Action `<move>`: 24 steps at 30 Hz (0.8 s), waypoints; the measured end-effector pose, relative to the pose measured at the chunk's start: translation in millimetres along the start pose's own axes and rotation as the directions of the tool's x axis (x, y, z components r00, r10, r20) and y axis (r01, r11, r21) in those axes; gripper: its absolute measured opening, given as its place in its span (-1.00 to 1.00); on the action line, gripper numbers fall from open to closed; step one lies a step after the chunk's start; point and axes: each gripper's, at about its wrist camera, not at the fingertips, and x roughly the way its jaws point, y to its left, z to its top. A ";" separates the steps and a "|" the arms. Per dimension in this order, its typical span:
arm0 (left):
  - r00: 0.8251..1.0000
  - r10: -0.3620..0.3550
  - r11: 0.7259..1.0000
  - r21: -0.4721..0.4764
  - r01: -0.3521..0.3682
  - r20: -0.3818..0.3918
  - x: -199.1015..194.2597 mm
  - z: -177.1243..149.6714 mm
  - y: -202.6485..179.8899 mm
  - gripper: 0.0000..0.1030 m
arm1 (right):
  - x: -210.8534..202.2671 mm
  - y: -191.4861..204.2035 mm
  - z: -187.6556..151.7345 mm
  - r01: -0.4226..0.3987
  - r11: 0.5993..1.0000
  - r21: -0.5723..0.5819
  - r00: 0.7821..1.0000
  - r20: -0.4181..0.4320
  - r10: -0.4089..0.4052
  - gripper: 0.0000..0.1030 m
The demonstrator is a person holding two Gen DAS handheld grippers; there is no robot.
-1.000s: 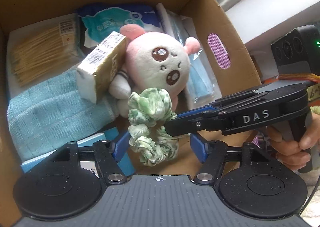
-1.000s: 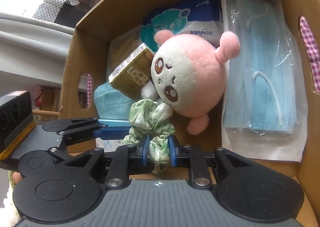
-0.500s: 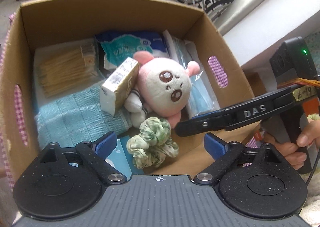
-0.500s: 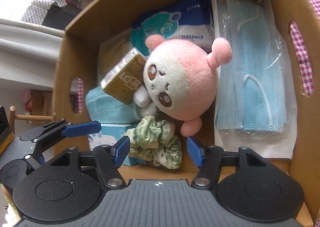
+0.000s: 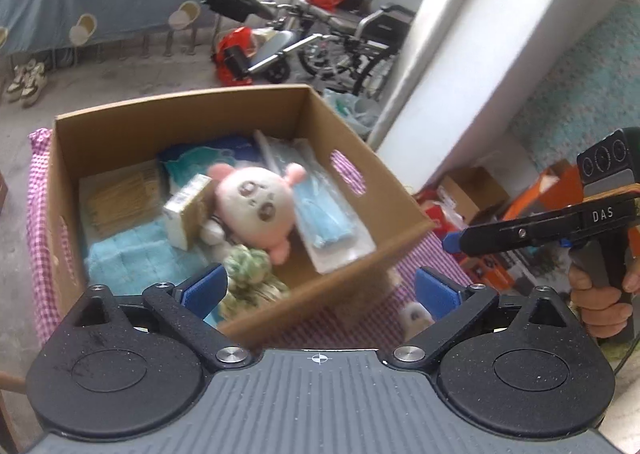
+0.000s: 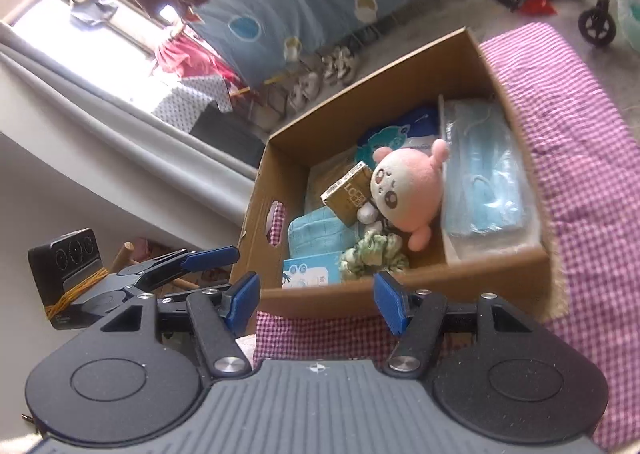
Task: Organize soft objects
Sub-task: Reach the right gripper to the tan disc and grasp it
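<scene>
A cardboard box (image 5: pixel 180 121) (image 6: pixel 400 294) stands on a purple checked cloth (image 6: pixel 580 157). In it lie a pink-and-white plush (image 5: pixel 256 205) (image 6: pixel 404 185), a green scrunchie (image 5: pixel 248 274) (image 6: pixel 372 250), a pack of blue masks (image 5: pixel 324 213) (image 6: pixel 484 181), a light blue towel (image 5: pixel 128 254) (image 6: pixel 316 230), a tan tissue pack (image 5: pixel 188 209) (image 6: pixel 348 193) and a blue wipes pack (image 5: pixel 192 157) (image 6: pixel 400 133). My left gripper (image 5: pixel 320 290) is open and empty above the box's near wall. My right gripper (image 6: pixel 316 298) is open and empty, also outside the box.
The right gripper (image 5: pixel 540 230) shows at the right of the left wrist view, held by a hand. A small plush (image 5: pixel 416 314) lies on the cloth before the box. A wheelchair (image 5: pixel 332 41), red bags and a blue dotted cover stand behind.
The right gripper let go of the green scrunchie, which now lies in the box. Both grippers have opened wide and pulled up and back out of the box.
</scene>
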 end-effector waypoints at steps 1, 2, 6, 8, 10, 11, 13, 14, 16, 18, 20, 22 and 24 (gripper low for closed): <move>1.000 -0.012 1.000 0.014 0.012 -0.005 2.0 -6.1 -7.7 0.96 | -10.6 -0.2 -10.1 0.002 1.000 -0.007 1.000 0.026 -0.002 0.28; 1.000 -0.024 0.999 0.026 0.025 -0.014 6.2 -13.5 -15.0 0.96 | -21.0 -1.7 -20.3 0.004 1.000 -0.016 0.999 0.048 -0.003 0.28; 0.993 -0.088 0.995 0.046 0.092 -0.080 37.9 -44.6 -44.2 0.96 | -47.4 -20.5 -62.4 0.023 1.000 -0.003 0.991 0.131 -0.023 0.28; 0.986 -0.113 0.991 0.058 0.121 -0.121 61.0 -57.6 -58.4 0.96 | -52.3 -36.8 -83.1 0.039 0.999 0.031 0.985 0.165 -0.044 0.28; 0.985 -0.098 0.987 0.109 0.115 -0.145 84.4 -67.7 -75.0 0.95 | -53.7 -53.1 -102.2 0.073 0.995 0.062 0.975 0.204 -0.085 0.28; 0.985 -0.081 0.984 0.143 0.103 -0.152 94.4 -71.8 -84.0 0.94 | -52.1 -60.8 -112.2 0.101 0.992 0.076 0.968 0.221 -0.116 0.28; 0.985 -0.070 0.972 0.210 0.104 -0.161 112.2 -78.9 -100.3 0.94 | -48.4 -74.4 -127.3 0.151 0.983 0.100 0.956 0.239 -0.171 0.25; 0.984 -0.064 0.966 0.238 0.103 -0.168 121.8 -80.8 -108.3 0.93 | -48.5 -80.7 -133.6 0.171 0.979 0.111 0.949 0.247 -0.194 0.23; 0.983 -0.058 0.954 0.280 0.106 -0.174 138.8 -84.4 -120.1 0.89 | -46.3 -93.9 -142.6 0.203 0.970 0.131 0.936 0.265 -0.232 0.13; 0.983 -0.033 0.945 0.315 0.090 -0.180 153.1 -88.4 -128.6 0.82 | -45.6 -107.6 -150.1 0.212 0.965 0.155 0.930 0.272 -0.248 0.01; 0.984 -0.014 0.934 0.349 0.077 -0.178 166.1 -90.4 -135.6 0.74 | -42.0 -117.9 -153.2 0.201 0.965 0.166 0.935 0.263 -0.240 -0.03; 0.983 0.010 0.923 0.380 0.062 -0.186 177.7 -94.9 -143.4 0.60 | -36.8 -126.7 -154.8 0.194 0.966 0.170 0.939 0.251 -0.233 -0.07; 0.981 0.027 0.916 0.397 0.053 -0.192 184.9 -96.8 -146.7 0.49 | -32.8 -132.8 -155.4 0.194 0.966 0.169 0.941 0.245 -0.232 -0.17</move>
